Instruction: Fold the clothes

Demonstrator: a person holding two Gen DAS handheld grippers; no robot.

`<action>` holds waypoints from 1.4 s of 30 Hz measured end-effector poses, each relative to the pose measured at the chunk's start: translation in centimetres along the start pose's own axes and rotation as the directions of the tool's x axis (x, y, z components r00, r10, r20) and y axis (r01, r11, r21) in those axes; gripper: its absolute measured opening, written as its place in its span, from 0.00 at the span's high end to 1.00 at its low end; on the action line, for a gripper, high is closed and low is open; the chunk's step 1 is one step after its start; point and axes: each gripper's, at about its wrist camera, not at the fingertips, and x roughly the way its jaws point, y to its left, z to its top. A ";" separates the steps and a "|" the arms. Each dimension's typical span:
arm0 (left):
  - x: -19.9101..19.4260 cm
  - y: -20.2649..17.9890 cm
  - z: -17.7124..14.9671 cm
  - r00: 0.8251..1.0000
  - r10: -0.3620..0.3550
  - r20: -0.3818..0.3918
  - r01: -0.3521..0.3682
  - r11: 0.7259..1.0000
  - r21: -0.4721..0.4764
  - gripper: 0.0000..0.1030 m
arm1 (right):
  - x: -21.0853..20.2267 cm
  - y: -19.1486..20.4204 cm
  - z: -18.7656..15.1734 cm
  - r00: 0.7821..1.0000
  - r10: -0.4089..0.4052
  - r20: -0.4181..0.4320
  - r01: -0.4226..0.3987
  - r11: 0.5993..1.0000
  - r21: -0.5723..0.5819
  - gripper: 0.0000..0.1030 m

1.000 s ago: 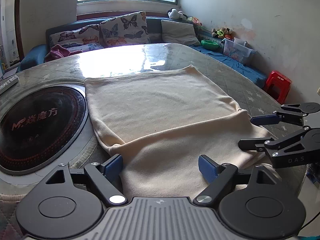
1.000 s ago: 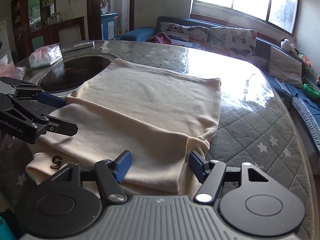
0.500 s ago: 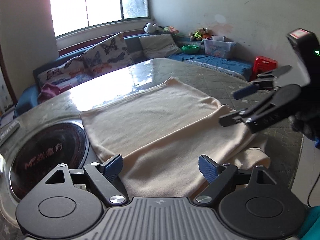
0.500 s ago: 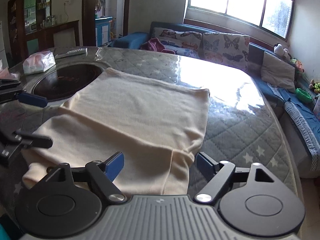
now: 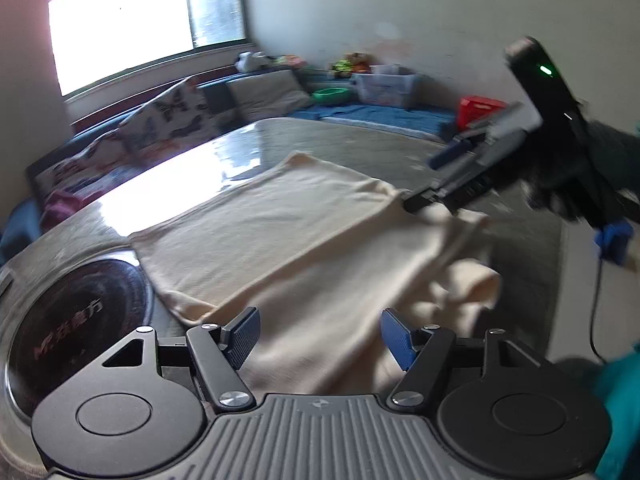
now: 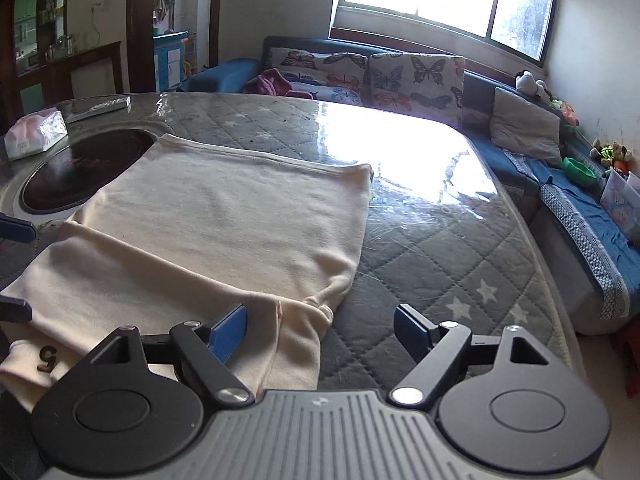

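Nearest, the left gripper [image 5: 318, 334] and right gripper [image 6: 320, 330] are held with fingers spread apart, nothing gripped. Beyond them, the cream garment [image 6: 224, 224] is laid partly folded on the quilted worktop [image 6: 440, 248], beside the round cooktop [image 6: 80, 168].

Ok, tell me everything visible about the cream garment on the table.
The cream garment looks like soft knit fabric, lying flat on the quilted table, partly folded, with a layer doubled over its near part. Its far hem runs straight; one corner overlaps the dark round cooktop. A small dark "5" mark shows near the edge. Neither tool grips it.
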 end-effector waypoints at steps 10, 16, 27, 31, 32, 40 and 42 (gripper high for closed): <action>-0.5 -2.9 -1.5 0.989 -0.149 0.007 0.145 0.972 0.187 0.33 | -2.2 0.8 -0.1 0.999 0.036 -0.001 -0.036 0.998 -0.052 0.20; 0.5 -3.4 -1.9 0.984 -0.177 -0.017 0.177 0.964 0.196 0.45 | -1.3 1.5 -0.7 0.999 0.008 -0.049 -0.013 0.995 -0.097 0.20; 1.0 -3.3 -2.4 0.981 -0.192 -0.009 0.190 0.963 0.192 0.76 | -2.0 1.0 -1.0 0.999 -0.013 -0.053 0.008 0.995 -0.100 0.20; 0.8 -2.8 -2.1 0.983 -0.184 0.019 0.178 0.970 0.167 0.87 | -2.1 0.7 -1.1 0.998 -0.018 -0.067 0.012 0.995 -0.099 0.20; 0.7 -2.5 -2.0 0.983 -0.182 0.029 0.176 0.972 0.157 0.87 | -2.3 0.6 -1.2 0.997 -0.024 -0.070 0.017 0.995 -0.100 0.20; 0.8 -0.2 -0.5 0.984 -0.163 0.078 0.159 0.986 0.055 0.88 | -3.6 0.3 -1.2 0.997 -0.045 -0.055 0.037 0.990 -0.133 0.22; 0.9 0.4 -0.1 0.984 -0.156 0.086 0.154 0.988 0.027 0.88 | -4.5 1.3 -1.2 0.999 -0.005 -0.042 -0.004 0.980 -0.199 0.22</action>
